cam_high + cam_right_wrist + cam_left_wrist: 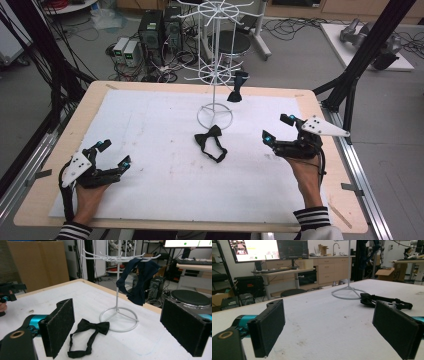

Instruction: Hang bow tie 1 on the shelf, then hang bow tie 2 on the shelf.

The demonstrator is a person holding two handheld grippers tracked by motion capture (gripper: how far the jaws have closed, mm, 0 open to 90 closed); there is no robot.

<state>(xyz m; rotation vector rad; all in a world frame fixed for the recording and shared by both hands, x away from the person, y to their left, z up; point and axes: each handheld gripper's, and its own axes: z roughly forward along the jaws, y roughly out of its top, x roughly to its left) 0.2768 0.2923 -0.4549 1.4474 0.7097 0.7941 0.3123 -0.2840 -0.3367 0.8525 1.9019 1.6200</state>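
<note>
A black bow tie (211,142) lies flat on the white mat, its strap looped toward me, just in front of the white wire rack's ring base (215,116). A dark navy bow tie (235,88) hangs from a lower hook of the rack (214,60). My left gripper (114,153) rests low at the near left, open and holding nothing. My right gripper (276,127) is open to the right of the black tie, aimed at it. In the right gripper view the black tie (92,332) lies between the wide-apart pads (60,325), farther off.
The white mat (150,120) covers most of the wooden table (45,195). Computer towers (159,30) and cables sit on the floor beyond the far edge. Black frame posts (367,45) stand at the right and left of the table.
</note>
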